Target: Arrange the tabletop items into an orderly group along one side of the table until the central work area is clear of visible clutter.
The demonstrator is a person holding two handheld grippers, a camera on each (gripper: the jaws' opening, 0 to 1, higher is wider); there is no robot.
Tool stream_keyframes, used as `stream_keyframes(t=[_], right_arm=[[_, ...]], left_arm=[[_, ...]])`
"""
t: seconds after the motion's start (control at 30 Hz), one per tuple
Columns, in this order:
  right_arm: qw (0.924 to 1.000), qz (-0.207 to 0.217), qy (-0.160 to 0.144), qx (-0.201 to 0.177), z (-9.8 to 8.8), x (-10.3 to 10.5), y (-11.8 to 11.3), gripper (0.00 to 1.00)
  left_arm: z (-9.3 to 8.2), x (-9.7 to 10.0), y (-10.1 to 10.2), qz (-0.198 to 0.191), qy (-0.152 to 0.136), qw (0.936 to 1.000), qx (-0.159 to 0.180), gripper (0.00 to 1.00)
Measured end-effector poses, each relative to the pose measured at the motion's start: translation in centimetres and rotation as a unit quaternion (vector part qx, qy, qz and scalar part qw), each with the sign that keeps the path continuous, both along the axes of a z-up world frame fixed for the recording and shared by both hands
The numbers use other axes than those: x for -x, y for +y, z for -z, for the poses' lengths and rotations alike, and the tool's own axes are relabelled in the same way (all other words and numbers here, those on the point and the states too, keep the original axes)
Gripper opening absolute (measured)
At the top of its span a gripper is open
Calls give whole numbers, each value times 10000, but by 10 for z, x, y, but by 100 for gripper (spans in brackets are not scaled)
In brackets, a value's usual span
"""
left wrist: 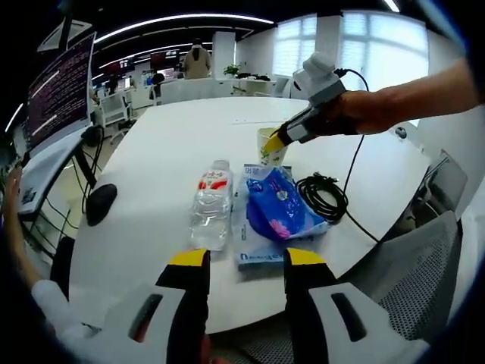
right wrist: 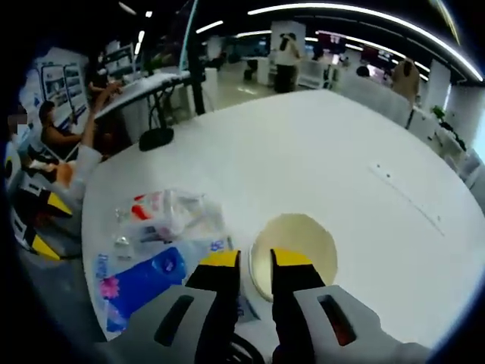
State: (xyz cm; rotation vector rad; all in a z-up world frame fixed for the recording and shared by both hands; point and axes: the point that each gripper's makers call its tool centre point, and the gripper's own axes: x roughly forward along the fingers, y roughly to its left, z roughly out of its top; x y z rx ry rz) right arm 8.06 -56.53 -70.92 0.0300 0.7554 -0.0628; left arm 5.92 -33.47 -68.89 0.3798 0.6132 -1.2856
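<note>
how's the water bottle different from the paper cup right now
The water bottle lies on its side, free of either gripper; the paper cup stands upright with the right gripper at its rim. The bottle is clear plastic with a red label; the cup is opaque and pale. Both sit on the white table beside the blue tissue pack.

The white table [left wrist: 174,144] bears a water bottle [left wrist: 212,203], tissue pack [left wrist: 279,206], paper cup [left wrist: 271,148], black cable [left wrist: 322,197] and mouse [left wrist: 100,203].

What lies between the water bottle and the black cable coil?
In the left gripper view, the blue tissue pack lies between the water bottle and the black cable coil.
</note>
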Motion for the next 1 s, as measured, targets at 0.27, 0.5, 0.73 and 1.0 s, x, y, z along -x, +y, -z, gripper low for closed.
stream_keyframes(t=[0.27, 0.5, 0.73, 1.0], right_arm=[[9997, 103, -195, -71, -10, 4, 4, 20], [9993, 131, -354, -16, -22, 12, 6, 21], [9983, 222, -536, 21, -35, 18, 3, 23], [9967, 370, -728, -30, -47, 30, 4, 26]], left_arm=[[1, 1, 0, 31, 10, 10000, -8, 37], [0, 2, 0, 42, 3, 10000, -6, 37], [0, 3, 0, 75, -9, 10000, -10, 37], [1, 4, -1, 93, 9, 10000, -32, 37]])
